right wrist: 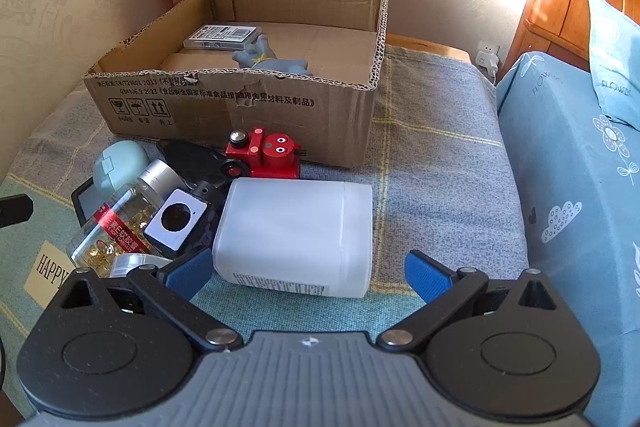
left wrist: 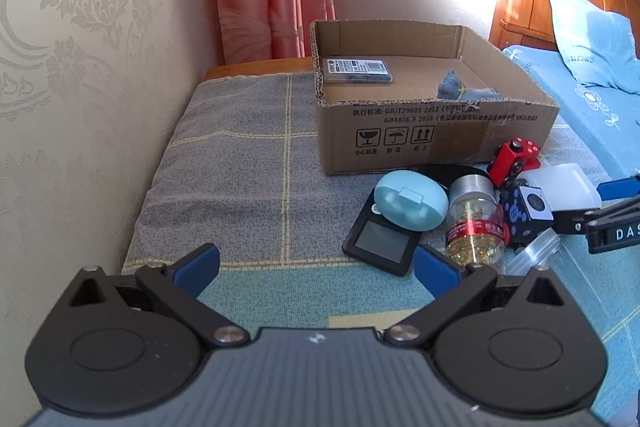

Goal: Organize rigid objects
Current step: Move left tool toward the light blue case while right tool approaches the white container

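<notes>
Right gripper (right wrist: 308,277) jaws spread wide, empty, with the white plastic jar (right wrist: 296,233) lying on its side just beyond and between the fingertips. Left gripper (left wrist: 316,267) also wide apart, holding nothing; the clutter pile sits to its far right. Cardboard box (right wrist: 240,115) stands beyond the jar on the grey blanket (right wrist: 436,179).

We see a grey checked blanket (right wrist: 440,155) covering the surface, a cardboard box (right wrist: 224,107) at upper centre of the right view, and before it a white plastic jar (right wrist: 296,231), red toy (right wrist: 268,155), capsule bottle (right wrist: 116,223), teal case (left wrist: 412,201) and black scale (left wrist: 380,241)
</notes>
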The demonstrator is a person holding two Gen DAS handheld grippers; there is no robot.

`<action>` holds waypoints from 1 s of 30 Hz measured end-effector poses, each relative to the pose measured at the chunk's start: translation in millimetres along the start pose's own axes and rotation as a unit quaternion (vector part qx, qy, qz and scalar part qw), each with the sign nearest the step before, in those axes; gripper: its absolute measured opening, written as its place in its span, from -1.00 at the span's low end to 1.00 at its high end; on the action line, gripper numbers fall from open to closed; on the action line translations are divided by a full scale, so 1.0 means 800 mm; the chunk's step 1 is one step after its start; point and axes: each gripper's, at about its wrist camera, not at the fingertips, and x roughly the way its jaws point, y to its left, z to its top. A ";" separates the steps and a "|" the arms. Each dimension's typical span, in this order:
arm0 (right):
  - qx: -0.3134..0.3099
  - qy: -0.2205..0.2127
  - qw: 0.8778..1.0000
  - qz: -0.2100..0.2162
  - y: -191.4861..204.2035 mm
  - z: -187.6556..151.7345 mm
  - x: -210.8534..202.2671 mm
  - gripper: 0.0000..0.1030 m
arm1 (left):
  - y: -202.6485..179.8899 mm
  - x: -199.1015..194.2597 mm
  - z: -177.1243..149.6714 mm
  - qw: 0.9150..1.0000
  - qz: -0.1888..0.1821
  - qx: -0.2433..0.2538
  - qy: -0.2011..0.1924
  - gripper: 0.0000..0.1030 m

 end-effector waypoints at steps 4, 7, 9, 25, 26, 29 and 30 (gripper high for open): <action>0.013 -0.001 1.000 0.006 -0.003 0.005 0.004 1.00 | -0.006 0.001 -0.002 1.000 0.008 0.018 0.004 0.99; 0.011 0.004 1.000 -0.005 -0.010 0.006 0.002 1.00 | -0.008 0.003 -0.002 1.000 0.004 0.021 0.007 0.99; 0.011 0.005 1.000 -0.018 -0.016 0.004 0.000 1.00 | -0.008 0.005 0.000 1.000 0.005 0.023 0.008 0.99; 0.020 0.025 0.999 -0.025 -0.027 -0.007 0.013 1.00 | -0.013 0.001 0.017 0.999 -0.018 0.040 0.002 0.99; 0.023 0.027 0.999 -0.023 -0.031 -0.010 0.014 1.00 | -0.012 0.001 0.018 0.999 -0.017 0.038 0.001 0.99; 0.023 0.037 0.999 -0.025 -0.038 -0.017 0.020 1.00 | -0.010 0.003 0.021 0.999 -0.021 0.033 0.004 0.99; 0.021 0.037 0.999 -0.028 -0.038 -0.019 0.022 1.00 | -0.010 0.005 0.023 0.999 -0.022 0.030 0.007 0.99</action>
